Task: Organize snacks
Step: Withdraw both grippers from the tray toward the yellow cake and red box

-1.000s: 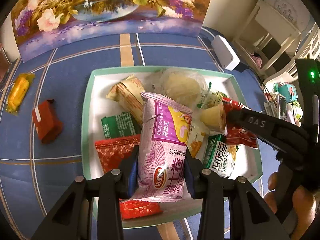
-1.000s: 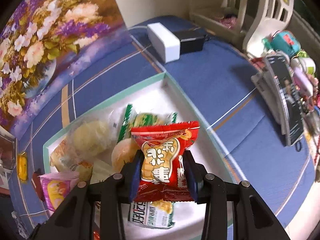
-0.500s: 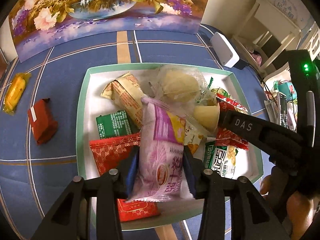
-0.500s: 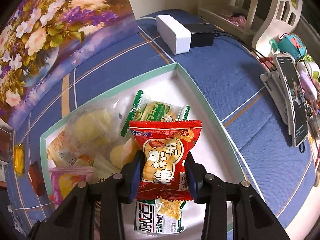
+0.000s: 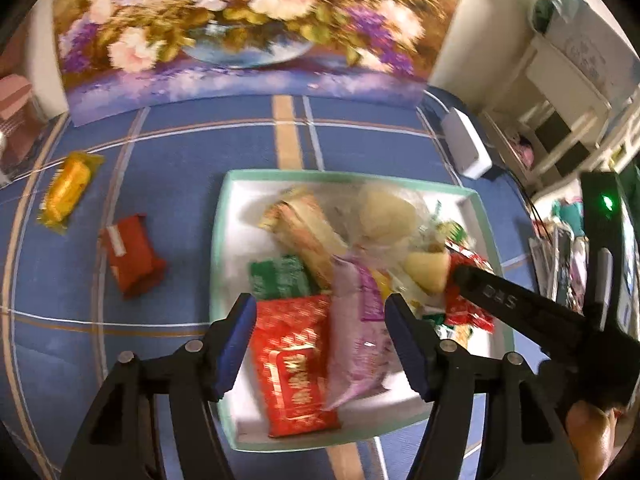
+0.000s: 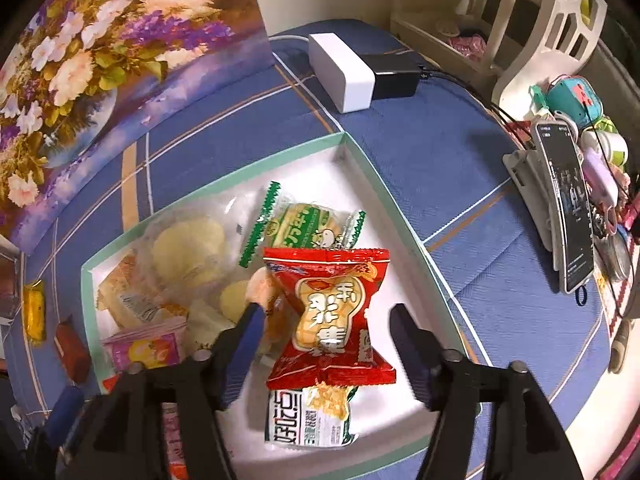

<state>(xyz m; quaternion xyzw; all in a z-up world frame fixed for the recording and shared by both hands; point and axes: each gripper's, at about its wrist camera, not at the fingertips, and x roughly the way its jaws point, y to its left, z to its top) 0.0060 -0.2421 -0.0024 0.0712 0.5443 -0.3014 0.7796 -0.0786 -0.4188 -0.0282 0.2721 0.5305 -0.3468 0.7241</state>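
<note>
A white tray with a green rim [image 5: 224, 240] [image 6: 384, 184] holds several snack packs. My left gripper [image 5: 320, 344] is open above its near end; the purple snack pack [image 5: 360, 344] lies loose between the fingers, beside a red patterned pack [image 5: 296, 364]. My right gripper [image 6: 330, 348] is open; the red rice-cracker pack [image 6: 332, 316] lies between its fingers on a white and green pack [image 6: 308, 416]. A red pack [image 5: 132, 256] and a yellow pack [image 5: 68, 188] lie on the blue cloth left of the tray.
A flower painting [image 5: 248, 28] stands behind the tray. A white box [image 6: 340, 68] with a black adapter [image 6: 394, 76] sits at the back right. A phone on a stand [image 6: 568, 208] and small clutter are at the right. White shelving [image 6: 520, 20] is beyond.
Both grippers have opened and let go: the purple pack dropped into the tray from the left, the red rice-cracker pack from the right. The left gripper has pulled back and up.
</note>
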